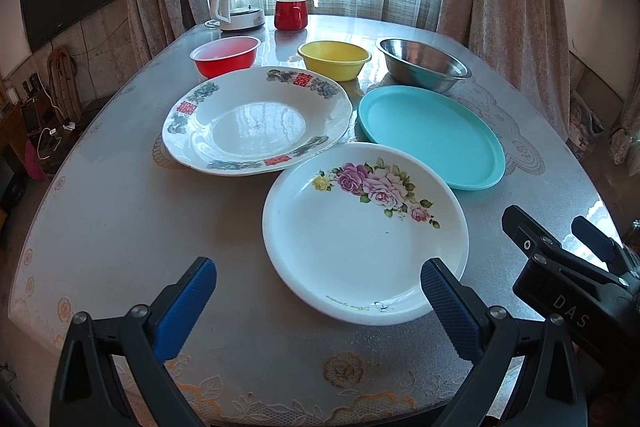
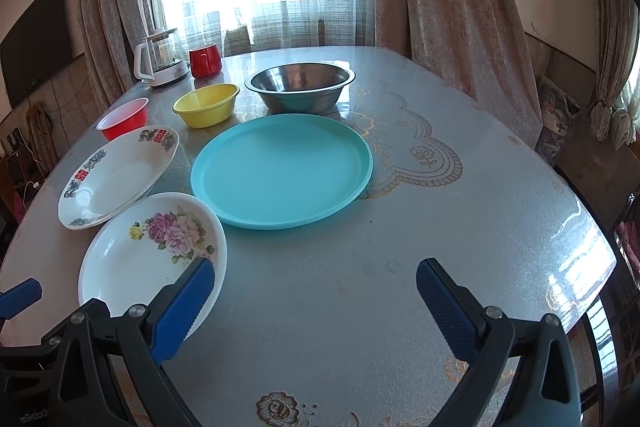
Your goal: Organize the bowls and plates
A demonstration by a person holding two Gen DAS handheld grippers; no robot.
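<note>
Both your grippers hang spread wide over the near edge of the table (image 1: 120, 227), and neither has hold of anything. Your left gripper (image 1: 320, 295) has one blue pad (image 1: 448, 307) over the near rim of the rose plate (image 1: 360, 247); whether it touches, you cannot tell. Your right gripper (image 2: 316, 301) hovers over bare tabletop just right of that same plate, its left pad (image 2: 184, 307) overlapping the plate's edge in the right wrist view.

Take the rose plate as your mark. Behind it to the left lies the bordered plate (image 1: 256, 123), its rim reaching the rose plate's far edge. Behind it to the right lies the teal plate (image 2: 280, 171), just beside it. Further back stand three bowls in a row: the red bowl (image 1: 224, 55) on the left, the yellow bowl (image 1: 334, 59) in the middle, the steel bowl (image 2: 300, 87) on the right. Beyond those, near the window, are a kettle (image 1: 240, 3) and a red mug (image 1: 290, 13).
</note>
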